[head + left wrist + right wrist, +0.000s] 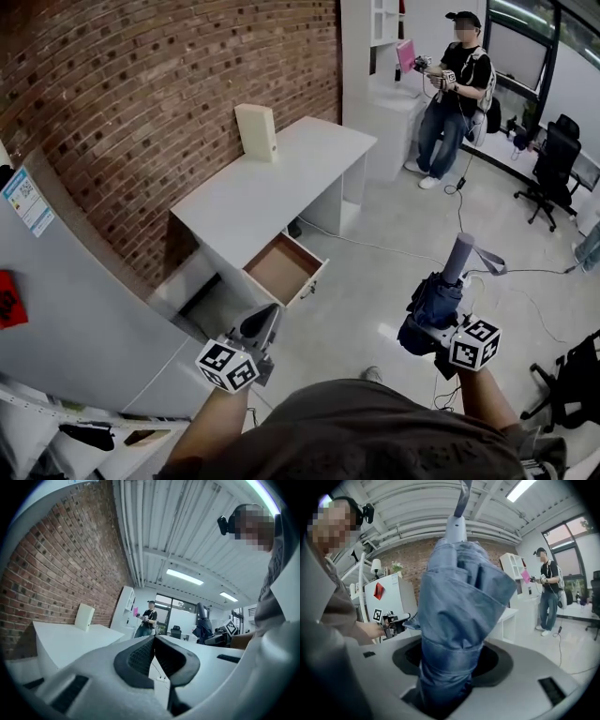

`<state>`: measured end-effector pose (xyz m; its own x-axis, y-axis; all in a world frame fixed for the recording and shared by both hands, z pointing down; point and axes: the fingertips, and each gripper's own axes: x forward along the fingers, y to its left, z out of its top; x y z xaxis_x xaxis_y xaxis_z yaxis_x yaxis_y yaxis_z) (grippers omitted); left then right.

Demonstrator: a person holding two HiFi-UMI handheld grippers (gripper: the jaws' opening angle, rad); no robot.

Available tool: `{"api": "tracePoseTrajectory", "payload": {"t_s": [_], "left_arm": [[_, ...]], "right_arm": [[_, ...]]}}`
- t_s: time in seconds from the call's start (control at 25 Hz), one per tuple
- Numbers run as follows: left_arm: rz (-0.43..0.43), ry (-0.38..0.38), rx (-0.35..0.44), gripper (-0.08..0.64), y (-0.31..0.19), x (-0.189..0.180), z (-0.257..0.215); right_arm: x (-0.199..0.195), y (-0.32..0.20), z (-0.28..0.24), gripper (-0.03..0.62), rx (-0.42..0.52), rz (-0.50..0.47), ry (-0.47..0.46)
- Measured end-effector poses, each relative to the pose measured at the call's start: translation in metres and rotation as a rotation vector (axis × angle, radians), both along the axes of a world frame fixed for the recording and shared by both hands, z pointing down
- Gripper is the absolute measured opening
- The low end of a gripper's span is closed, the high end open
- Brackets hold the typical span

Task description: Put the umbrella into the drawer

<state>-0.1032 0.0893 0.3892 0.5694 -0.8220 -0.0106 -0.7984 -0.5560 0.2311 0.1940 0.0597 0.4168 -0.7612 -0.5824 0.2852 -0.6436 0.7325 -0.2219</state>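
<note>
— What does your left tool hold?
— Nothing. My left gripper [265,321] has its jaws pressed together, empty.
— And the drawer [281,268]?
— Pulled out under the white desk [272,187], beyond my left gripper.
— The umbrella [439,295]?
— Folded, blue, clamped in my right gripper [433,328], handle pointing away, well apart from the drawer.

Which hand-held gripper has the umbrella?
The right hand-held gripper, clamped on the folded blue umbrella; the left hand-held gripper has its jaws together, empty.
</note>
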Motion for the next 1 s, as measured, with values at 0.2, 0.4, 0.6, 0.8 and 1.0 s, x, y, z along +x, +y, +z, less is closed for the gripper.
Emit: {"api": "tracePoseTrajectory", "payload": {"t_s": [0.2, 0.4, 0.6, 0.8, 1.0], "left_arm": [[-0.072, 0.002, -0.021, -0.002, -0.086, 0.062, -0.004], [-0.101, -0.025, -0.034, -0.002, -0.148, 0.113, -0.013], [-0.11, -0.062, -0.075, -0.002, -0.182, 0.126, -0.004], [-0.104, -0.045, -0.087, -0.002, -0.214, 0.115, 0.005], [-0.031, -0.024, -0.054, -0.002, -0.248, 0.098, 0.005]], "right_arm": [[0.047, -0.108, -0.005, 0.246, 0.011, -0.097, 0.004], [0.085, -0.182, -0.001, 0.247, 0.009, -0.152, 0.017], [0.094, -0.219, 0.023, 0.246, -0.049, -0.16, -0.015], [0.098, -0.238, 0.038, 0.245, -0.101, -0.115, -0.001], [0.09, -0.246, 0.034, 0.247, -0.111, -0.043, 0.032]]}}
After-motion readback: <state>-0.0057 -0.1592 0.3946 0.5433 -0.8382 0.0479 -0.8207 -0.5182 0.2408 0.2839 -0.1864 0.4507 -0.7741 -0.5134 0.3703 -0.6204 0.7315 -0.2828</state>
